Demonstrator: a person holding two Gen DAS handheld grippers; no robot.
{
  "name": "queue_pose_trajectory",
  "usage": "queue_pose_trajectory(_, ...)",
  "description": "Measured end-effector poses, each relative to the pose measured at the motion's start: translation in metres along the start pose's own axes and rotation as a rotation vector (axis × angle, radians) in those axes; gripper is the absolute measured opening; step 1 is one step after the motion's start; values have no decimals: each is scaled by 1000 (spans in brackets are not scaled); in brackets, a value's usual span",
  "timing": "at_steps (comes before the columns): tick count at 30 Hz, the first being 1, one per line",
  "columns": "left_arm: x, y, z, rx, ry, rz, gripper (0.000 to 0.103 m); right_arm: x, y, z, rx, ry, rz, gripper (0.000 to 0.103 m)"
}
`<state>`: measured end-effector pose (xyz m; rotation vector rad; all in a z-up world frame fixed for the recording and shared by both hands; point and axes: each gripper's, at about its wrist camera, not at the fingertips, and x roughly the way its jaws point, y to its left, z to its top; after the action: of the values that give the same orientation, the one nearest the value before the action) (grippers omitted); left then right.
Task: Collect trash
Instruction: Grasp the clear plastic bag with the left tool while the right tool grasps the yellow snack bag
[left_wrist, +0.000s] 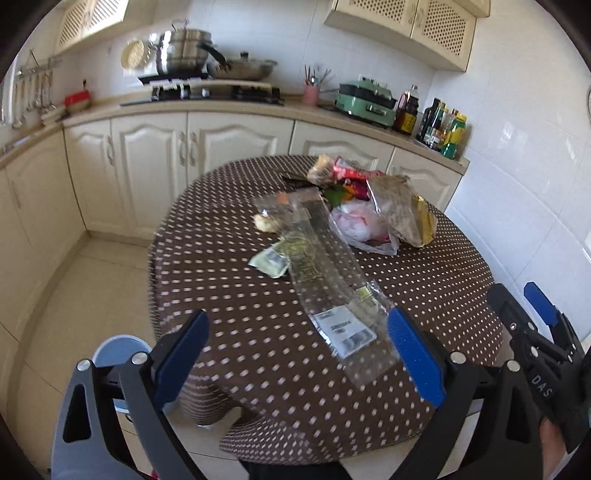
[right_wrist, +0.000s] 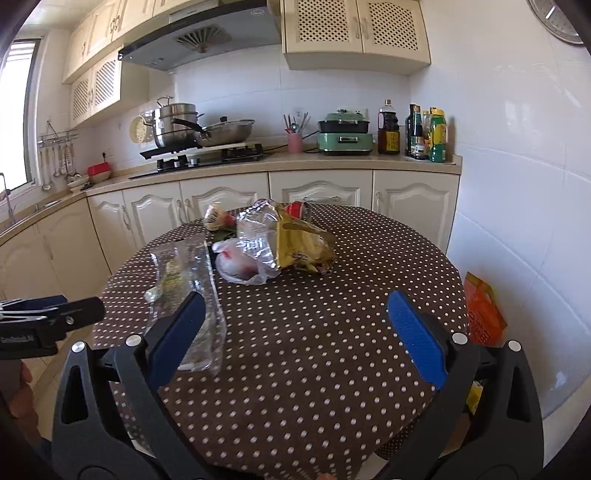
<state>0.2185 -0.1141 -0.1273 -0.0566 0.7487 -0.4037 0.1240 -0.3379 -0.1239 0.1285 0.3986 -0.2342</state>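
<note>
Left tool (left_wrist: 299, 354) and right tool (right_wrist: 295, 336) both gape wide, empty.

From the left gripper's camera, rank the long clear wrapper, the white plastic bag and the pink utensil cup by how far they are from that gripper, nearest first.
1. Long clear wrapper: its near end lies just ahead of the left gripper, toward its right finger.
2. White plastic bag: mid-table, right of the wrapper.
3. Pink utensil cup: on the far counter, past the table.

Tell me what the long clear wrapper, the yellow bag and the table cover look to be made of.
Long clear wrapper: thin glossy plastic film; the dotted cloth shows through it and it creases.
Yellow bag: probably foil-lined plastic; its printed outside is yellow, and the torn-open inside looks silvery and crinkled.
Table cover: brown with white dots, draped softly over the edge; whether fabric or vinyl, I cannot tell.
</note>
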Motion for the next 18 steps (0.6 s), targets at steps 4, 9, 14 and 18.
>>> queue_pose_trajectory(4, 38, -5, 7, -23, 84, -32, 95, 22, -10, 3, 30, 25, -2, 97)
queue_pose_trajectory(9, 78, -7, 13, -39, 167, -27, 74, 45, -19, 6, 58, 76, -1, 97)
queue_pose_trajectory(14, 94, -12, 21, -17, 187, -25, 48, 56, -17, 6, 39, 94, -4, 97)
queue_pose_trajectory(18, 101, -16, 23, 1, 198, -13, 7, 64, -16, 11, 27, 104, -12, 97)
